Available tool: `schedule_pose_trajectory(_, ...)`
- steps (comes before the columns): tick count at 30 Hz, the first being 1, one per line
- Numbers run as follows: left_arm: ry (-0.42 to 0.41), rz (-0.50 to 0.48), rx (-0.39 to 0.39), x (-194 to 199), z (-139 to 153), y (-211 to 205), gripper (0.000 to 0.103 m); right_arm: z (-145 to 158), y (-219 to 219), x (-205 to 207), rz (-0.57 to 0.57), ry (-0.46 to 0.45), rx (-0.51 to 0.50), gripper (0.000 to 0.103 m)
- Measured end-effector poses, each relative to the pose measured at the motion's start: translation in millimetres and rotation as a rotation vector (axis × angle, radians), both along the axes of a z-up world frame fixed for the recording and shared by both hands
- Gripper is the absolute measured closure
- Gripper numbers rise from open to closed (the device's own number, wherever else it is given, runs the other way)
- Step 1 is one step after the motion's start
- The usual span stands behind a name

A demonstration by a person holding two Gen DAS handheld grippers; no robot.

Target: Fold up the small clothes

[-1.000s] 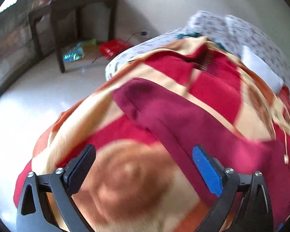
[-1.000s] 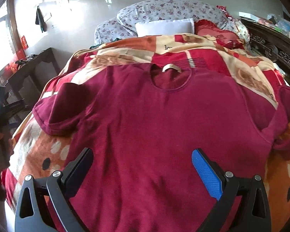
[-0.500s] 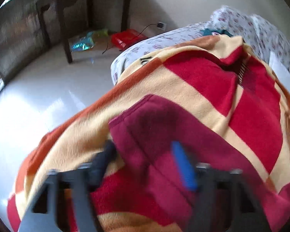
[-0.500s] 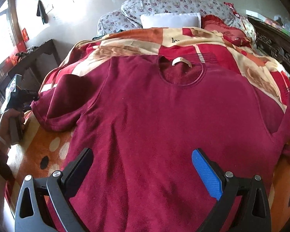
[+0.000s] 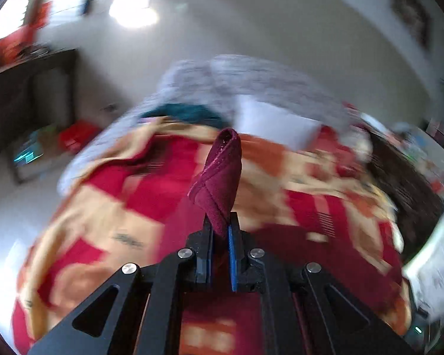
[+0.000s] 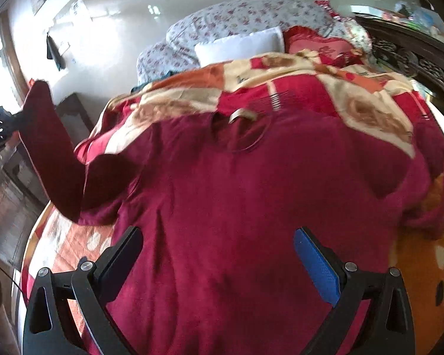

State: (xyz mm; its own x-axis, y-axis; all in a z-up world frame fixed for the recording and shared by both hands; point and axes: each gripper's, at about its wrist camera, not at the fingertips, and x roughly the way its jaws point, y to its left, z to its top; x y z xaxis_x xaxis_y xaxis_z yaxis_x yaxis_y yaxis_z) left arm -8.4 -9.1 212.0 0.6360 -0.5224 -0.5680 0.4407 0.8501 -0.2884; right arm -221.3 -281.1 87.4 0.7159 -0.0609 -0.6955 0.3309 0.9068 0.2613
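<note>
A maroon T-shirt [image 6: 251,207] lies spread flat on a red, orange and cream blanket [image 6: 355,100] on a bed, collar at the far end. My left gripper [image 5: 220,230] is shut on the shirt's left sleeve [image 5: 220,174], whose folded hem sticks up between the fingers. In the right wrist view the lifted sleeve [image 6: 53,153] rises at the far left, held by the left gripper [image 6: 11,124]. My right gripper [image 6: 219,254] is open and empty, low over the shirt's lower body.
Floral pillows [image 6: 239,20] and a white pillow [image 6: 239,47] lie at the bed's head. A dark carved headboard or rail [image 6: 414,59] runs along the right. A dark wooden table [image 5: 29,88] stands left of the bed on a pale floor.
My left gripper has closed on the left sleeve and lifted it off the blanket, swinging to face the bed's head. My right gripper has moved slightly forward over the shirt, still open.
</note>
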Motion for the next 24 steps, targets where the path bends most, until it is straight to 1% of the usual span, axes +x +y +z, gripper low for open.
schedule_pose_trajectory(2, -0.009, -0.09, 0.003, -22.6, 2.1, -33.4, 0.095, 4.7, -10.7, -8.4, -0.029, -0.004, -0.005, 0.0)
schedule_pose_trajectory(4, -0.005, -0.176, 0.031, -44.8, -9.5, -76.6, 0.095, 9.3, -25.7, -19.2, -0.066, -0.005, -0.013, 0.0)
schedule_pose_trajectory(5, 0.007, -0.214, 0.05, -54.4, -20.3, -98.2, 0.095, 11.1, -35.0, -25.2, -0.09, -0.004, -0.022, 0.0)
schedule_pose_trajectory(6, 0.042, -0.254, 0.066, -63.8, -38.9, -125.0, 0.095, 12.0, -45.0, -30.7, -0.115, 0.003, -0.029, 0.0)
schedule_pose_trajectory(7, 0.06, -0.275, 0.072, -68.8, -49.6, -138.7, 0.095, 11.4, -54.1, -35.3, -0.138, 0.013, -0.033, 0.0)
schedule_pose_trajectory(8, 0.088, -0.314, 0.089, -76.5, -70.6, -162.7, 0.095, 10.1, -61.8, -38.8, -0.154, 0.019, -0.032, 0.0)
schedule_pose_trajectory(10, 0.122, -0.352, 0.101, -86.1, -97.3, -188.6, 0.095, 6.2, -82.1, -48.4, -0.198, 0.033, -0.017, 0.0)
schedule_pose_trajectory(11, 0.144, -0.386, 0.114, -91.2, -113.2, -202.3, 0.095, 4.5, -88.6, -51.0, -0.211, 0.037, -0.006, 0.0)
schedule_pose_trajectory(12, 0.162, -0.42, 0.144, -97.9, -129.2, -215.9, 0.095, 2.7, -95.3, -54.1, -0.222, 0.038, 0.011, 0.0)
schedule_pose_trajectory(14, 0.171, -0.452, 0.203, -110.8, -147.7, -230.3, 0.092, -0.8, -106.0, -58.4, -0.232, 0.024, 0.046, 0.0)
schedule_pose_trajectory(16, 0.163, -0.461, 0.223, -114.1, -150.8, -229.3, 0.088, -2.9, -109.9, -57.4, -0.227, 0.016, 0.065, 0.0)
schedule_pose_trajectory(17, 0.144, -0.449, 0.231, -115.3, -143.9, -219.0, 0.084, -3.3, -109.7, -54.1, -0.212, 0.012, 0.069, 0.0)
schedule_pose_trajectory(18, 0.122, -0.435, 0.235, -115.2, -136.8, -210.3, 0.073, -4.3, -108.2, -50.4, -0.2, 0.013, 0.066, 0.0)
schedule_pose_trajectory(19, 0.094, -0.423, 0.23, -116.6, -129.5, -199.6, 0.059, -4.0, -105.7, -44.4, -0.18, 0.019, 0.055, 0.0)
schedule_pose_trajectory(20, 0.042, -0.395, 0.221, -116.7, -116.2, -177.1, 0.051, -5.9, -103.3, -40.3, -0.17, 0.021, 0.045, 0.0)
schedule_pose_trajectory(21, -0.002, -0.359, 0.217, -116.0, -107.4, -157.9, 0.037, -6.6, -101.4, -35.3, -0.16, 0.022, 0.035, 0.0)
schedule_pose_trajectory(22, -0.029, -0.332, 0.218, -110.3, -102.5, -145.0, 0.03, -8.0, -99.6, -29.2, -0.15, 0.024, 0.024, 0.0)
schedule_pose_trajectory(23, -0.069, -0.285, 0.225, -107.7, -98.2, -127.8, 0.03, -11.7, -98.2, -23.1, -0.143, 0.034, 0.012, 0.0)
schedule_pose_trajectory(24, -0.104, -0.226, 0.25, -101.7, -95.0, -108.8, 0.03, -15.7, -97.6, -13.3, -0.136, 0.058, 0.008, 0.0)
